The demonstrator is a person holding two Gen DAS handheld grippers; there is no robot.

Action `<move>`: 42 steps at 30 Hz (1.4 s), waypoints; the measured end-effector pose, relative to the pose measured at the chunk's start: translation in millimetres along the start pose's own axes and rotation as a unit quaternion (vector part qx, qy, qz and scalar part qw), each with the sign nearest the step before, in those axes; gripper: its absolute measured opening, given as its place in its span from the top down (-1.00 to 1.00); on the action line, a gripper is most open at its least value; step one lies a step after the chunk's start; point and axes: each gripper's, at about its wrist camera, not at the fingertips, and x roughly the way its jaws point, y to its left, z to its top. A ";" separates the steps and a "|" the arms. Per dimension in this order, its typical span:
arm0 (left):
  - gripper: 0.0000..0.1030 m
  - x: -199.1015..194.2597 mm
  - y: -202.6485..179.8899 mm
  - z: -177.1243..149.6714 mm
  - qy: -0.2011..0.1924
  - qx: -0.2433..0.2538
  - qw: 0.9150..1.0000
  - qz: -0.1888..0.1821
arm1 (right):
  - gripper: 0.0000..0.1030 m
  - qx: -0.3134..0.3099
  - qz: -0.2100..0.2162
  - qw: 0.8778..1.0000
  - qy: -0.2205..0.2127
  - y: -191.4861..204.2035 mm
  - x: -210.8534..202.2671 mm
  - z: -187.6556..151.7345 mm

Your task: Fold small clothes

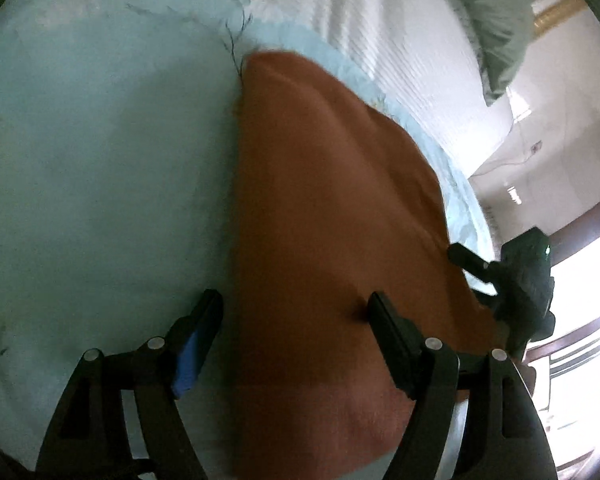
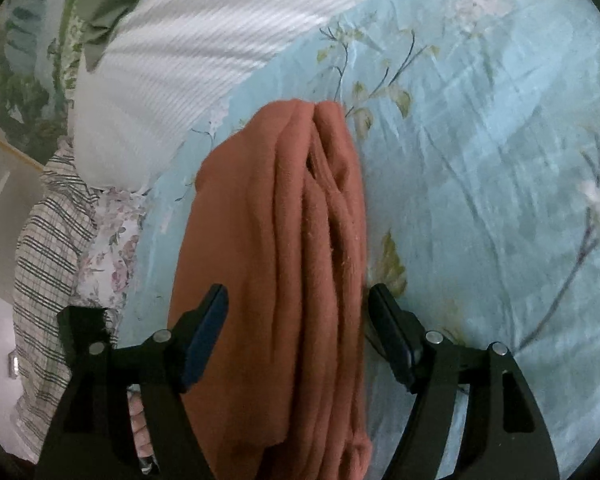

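Note:
A rust-orange garment (image 1: pixel 332 216) lies folded on a light blue floral bedsheet (image 1: pixel 100 160). My left gripper (image 1: pixel 292 312) is open over its near end; its right finger (image 1: pixel 384 320) rests on the cloth and its left finger (image 1: pixel 204 320) is over the sheet. In the right wrist view the same garment (image 2: pixel 284 264) shows as a stack of several folded layers seen edge-on. My right gripper (image 2: pixel 296 312) is open and straddles that stack, one finger on each side. The right gripper also shows in the left wrist view (image 1: pixel 512 288) at the garment's far edge.
A white ribbed pillow (image 2: pixel 172 52) lies beyond the garment on the bedsheet (image 2: pixel 480 160). A green cloth (image 1: pixel 496 20) and a checked fabric (image 2: pixel 48 248) lie at the bed's edge. A white wall (image 1: pixel 560 120) and a bright window (image 1: pixel 596 280) are beyond.

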 end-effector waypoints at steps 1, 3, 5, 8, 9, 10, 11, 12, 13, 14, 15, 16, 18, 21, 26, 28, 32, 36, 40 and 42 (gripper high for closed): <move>-0.46 1.7 1.4 2.3 -0.004 -0.002 1.000 -0.004 | -0.42 -0.001 0.000 1.000 0.005 0.3 2.9 0.6; -0.40 9.2 1.8 8.5 -0.003 -0.003 1.000 -0.015 | -0.39 0.001 0.003 1.000 0.007 0.0 7.0 2.5; 0.05 21.8 1.8 13.5 0.012 0.001 1.000 -0.016 | -0.05 0.003 0.001 1.000 0.015 -2.2 13.5 4.2; 0.33 25.3 1.4 13.7 0.009 0.016 1.000 -0.008 | 0.31 0.012 0.023 0.999 0.026 -4.1 20.3 3.2; 0.38 24.5 0.6 14.0 0.005 0.021 1.000 -0.011 | 0.35 0.010 0.024 0.999 0.023 -1.7 18.5 1.2; 0.45 20.5 -0.5 12.3 0.001 0.024 1.000 -0.015 | 0.40 0.006 0.024 1.000 0.018 0.6 16.3 -0.5; 0.49 16.2 -1.2 11.1 -0.003 0.025 1.000 -0.019 | 0.41 0.000 0.024 1.000 0.009 6.5 12.7 -4.1; 0.49 10.4 -1.8 8.7 -0.006 0.026 0.999 -0.021 | 0.44 -0.004 0.025 1.000 0.003 10.8 11.1 -6.7; 0.50 4.4 -3.1 6.8 -0.009 0.028 0.999 -0.020 | 0.45 -0.007 0.027 1.000 -0.001 15.9 9.5 -9.7; 0.51 -1.8 -3.9 4.3 -0.012 0.031 0.999 -0.017 | 0.46 -0.010 0.031 0.999 -0.005 20.6 8.7 -12.5; 0.52 -9.1 -4.6 1.8 -0.015 0.034 0.999 -0.013 | 0.47 -0.015 0.036 0.999 -0.007 27.2 8.4 -16.0; 0.52 -17.9 -4.2 -1.3 -0.018 0.037 0.999 -0.011 | 0.47 -0.020 0.041 0.999 -0.007 35.2 9.2 -20.0; 0.53 -37.2 -7.4 -7.4 -0.027 0.045 0.999 -0.004 | 0.48 -0.028 0.053 0.998 -0.003 48.5 13.3 -25.7; 0.53 -75.5 -5.9 -17.9 -0.052 0.056 0.997 0.014 | 0.48 -0.042 0.075 0.996 0.006 75.1 26.1 -38.3; 0.53 -138.9 18.4 -30.6 -0.089 0.054 0.993 0.049 | 0.49 -0.061 0.120 0.991 0.022 116.8 60.3 -58.0; 0.53 -158.2 33.4 -35.2 -0.096 0.048 0.992 0.062 | 0.49 -0.061 0.133 0.989 0.032 129.6 77.8 -65.4; 0.52 -181.5 66.9 -45.0 -0.103 0.022 0.991 0.079 | 0.49 -0.068 0.139 0.986 0.059 148.0 112.7 -83.1; 0.44 -177.2 104.5 -58.3 -0.086 -0.007 0.991 0.103 | 0.49 -0.076 0.099 0.989 0.077 148.5 135.0 -96.7; 0.03 -180.7 134.4 -72.0 -0.087 -0.041 0.990 0.100 | 0.34 -0.058 0.086 0.992 0.078 138.0 138.8 -100.4; -0.02 -186.1 139.4 -75.0 -0.091 -0.051 0.990 0.097 | 0.15 -0.060 0.068 0.993 0.074 138.6 135.2 -101.3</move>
